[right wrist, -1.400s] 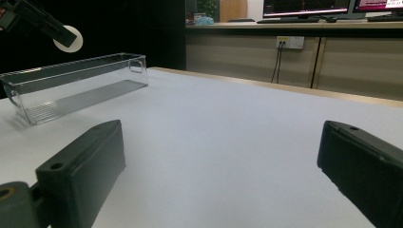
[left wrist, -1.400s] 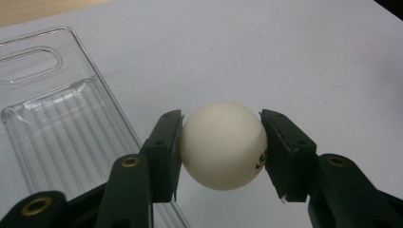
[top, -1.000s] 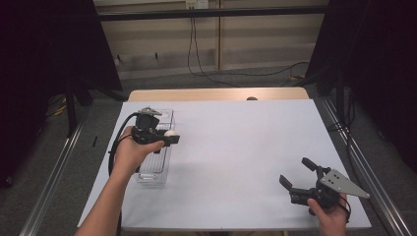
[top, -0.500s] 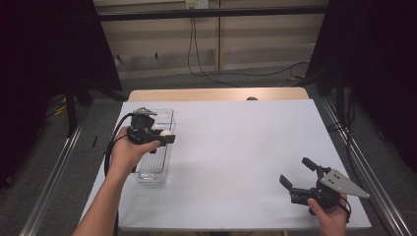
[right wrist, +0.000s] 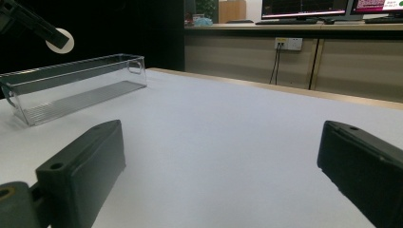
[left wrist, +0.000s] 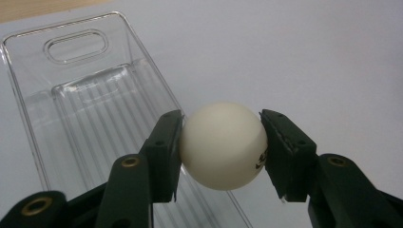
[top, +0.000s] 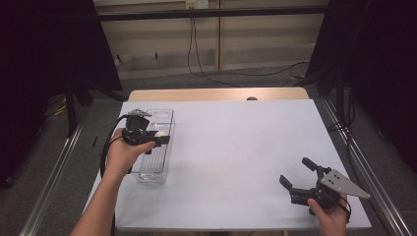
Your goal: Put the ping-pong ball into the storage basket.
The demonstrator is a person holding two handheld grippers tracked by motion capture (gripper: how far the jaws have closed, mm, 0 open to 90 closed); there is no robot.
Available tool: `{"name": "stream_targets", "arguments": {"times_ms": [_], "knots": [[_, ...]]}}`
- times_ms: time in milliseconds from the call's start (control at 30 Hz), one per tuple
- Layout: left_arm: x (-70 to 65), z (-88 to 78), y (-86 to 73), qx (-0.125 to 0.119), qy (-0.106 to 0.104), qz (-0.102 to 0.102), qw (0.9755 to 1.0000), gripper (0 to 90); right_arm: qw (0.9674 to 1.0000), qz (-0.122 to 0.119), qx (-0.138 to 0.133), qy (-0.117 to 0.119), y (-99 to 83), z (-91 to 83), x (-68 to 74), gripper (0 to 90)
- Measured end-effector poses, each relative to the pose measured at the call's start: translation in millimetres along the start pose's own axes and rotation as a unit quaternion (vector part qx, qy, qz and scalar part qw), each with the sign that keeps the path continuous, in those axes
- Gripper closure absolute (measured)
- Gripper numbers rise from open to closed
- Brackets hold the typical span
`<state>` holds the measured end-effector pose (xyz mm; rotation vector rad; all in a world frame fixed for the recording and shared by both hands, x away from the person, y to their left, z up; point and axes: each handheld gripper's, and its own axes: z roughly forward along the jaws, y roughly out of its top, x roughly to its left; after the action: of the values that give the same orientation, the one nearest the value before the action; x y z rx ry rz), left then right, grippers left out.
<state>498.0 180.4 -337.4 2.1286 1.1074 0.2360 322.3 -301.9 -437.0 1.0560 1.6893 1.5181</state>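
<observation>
High view overhead facing forward, gripper views low and close, sharing clear tray.

The ball hangs above the tray, apparently over its right wall, at the table's left side.

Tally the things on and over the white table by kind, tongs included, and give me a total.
White ball: 1
Clear plastic tray: 1
Tongs: 2, the left tongs shut on the ball above the tray, the right tongs open
Total: 4
</observation>
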Motion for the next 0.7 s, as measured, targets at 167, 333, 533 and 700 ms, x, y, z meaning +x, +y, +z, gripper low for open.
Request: {"name": "stream_targets", "arguments": {"times_ms": [167, 333, 533, 700], "knots": [[-0.4, 1.5, -1.2, 0.001, 0.001, 0.002, 1.0000, 51.2, 1.0000, 0.000, 0.000, -0.002, -0.1, -0.3, -0.4, 1.7], [-2.1, 4.0, -2.3, -0.012, 0.004, -0.011, 0.9999, 51.2, 1.0000, 0.001, -0.001, -0.003, 0.2, -0.8, -0.7, 1.7], [1.5, 2.9, -3.9, -0.005, 0.005, -0.007, 1.0000, 51.2, 1.0000, -0.002, 0.000, -0.001, 0.2, -1.2, -0.9, 1.7], [5.1, 1.7, -4.9, -0.008, 0.009, -0.007, 0.9999, 51.2, 1.0000, 0.000, -0.001, -0.002, 0.1, -1.3, -0.6, 1.7]]}}
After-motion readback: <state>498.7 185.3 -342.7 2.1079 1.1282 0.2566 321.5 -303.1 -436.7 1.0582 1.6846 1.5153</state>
